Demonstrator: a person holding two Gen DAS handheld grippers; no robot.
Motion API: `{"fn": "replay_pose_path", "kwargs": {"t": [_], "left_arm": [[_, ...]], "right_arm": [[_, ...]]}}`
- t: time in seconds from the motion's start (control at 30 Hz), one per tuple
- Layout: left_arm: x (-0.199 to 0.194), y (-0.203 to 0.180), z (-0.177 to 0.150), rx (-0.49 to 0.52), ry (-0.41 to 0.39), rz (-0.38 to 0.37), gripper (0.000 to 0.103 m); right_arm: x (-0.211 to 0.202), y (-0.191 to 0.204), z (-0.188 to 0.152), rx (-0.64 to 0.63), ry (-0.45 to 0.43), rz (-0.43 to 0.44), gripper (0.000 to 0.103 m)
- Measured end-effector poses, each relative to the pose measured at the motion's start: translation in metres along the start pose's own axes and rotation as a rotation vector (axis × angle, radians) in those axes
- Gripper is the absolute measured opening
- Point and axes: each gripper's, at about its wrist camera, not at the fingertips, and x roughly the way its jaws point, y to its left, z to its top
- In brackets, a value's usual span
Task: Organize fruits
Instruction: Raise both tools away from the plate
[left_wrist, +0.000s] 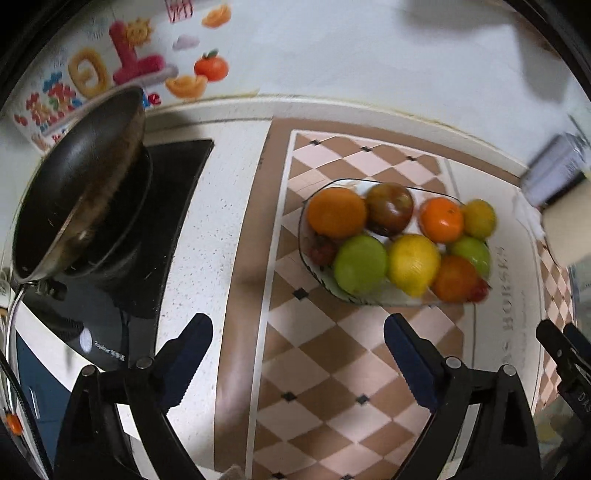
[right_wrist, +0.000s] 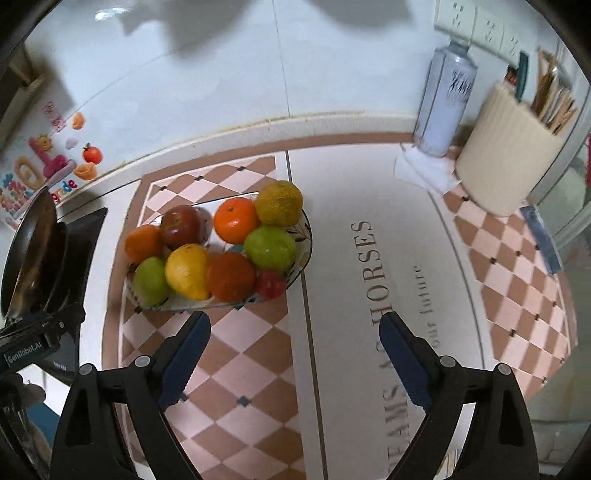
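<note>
Left gripper (left_wrist: 298, 328) held spread — empty, right gripper (right_wrist: 295, 326) likewise, fruit plate (right_wrist: 306, 236) piled full, wok (left_wrist: 79, 181) tilted beside.

Place: home kitchen
Evidence: black metal frying pan (left_wrist: 79, 181) on black glass cooktop (left_wrist: 155, 236); white tiled wall (right_wrist: 221, 74); cream ribbed utensil holder (right_wrist: 506, 147)

A clear glass oval plate (left_wrist: 305, 236) heaped with orange, green and yellow round fruits (left_wrist: 412, 264) sits on the brown-and-pink checkered mat (left_wrist: 314, 373), beyond the wide-spread blue-padded left gripper (left_wrist: 298, 334), right of a tilted black frying pan (left_wrist: 79, 184).
</note>
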Motion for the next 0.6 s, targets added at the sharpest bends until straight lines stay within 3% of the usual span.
{"fn": "replay_pose_path", "kwargs": {"t": [0.3, 0.6], "left_arm": [[-0.064, -0.011, -0.031, 0.048, -0.103, -0.016, 0.095], [-0.143, -0.019, -0.067, 0.053, -0.237, -0.014, 0.095]], "right_arm": [[-0.078, 0.003, -0.025, -0.010, -0.092, -0.017, 0.098], [-0.160, 0.007, -0.057, -0.052, -0.188, 0.027, 0.098]]}}
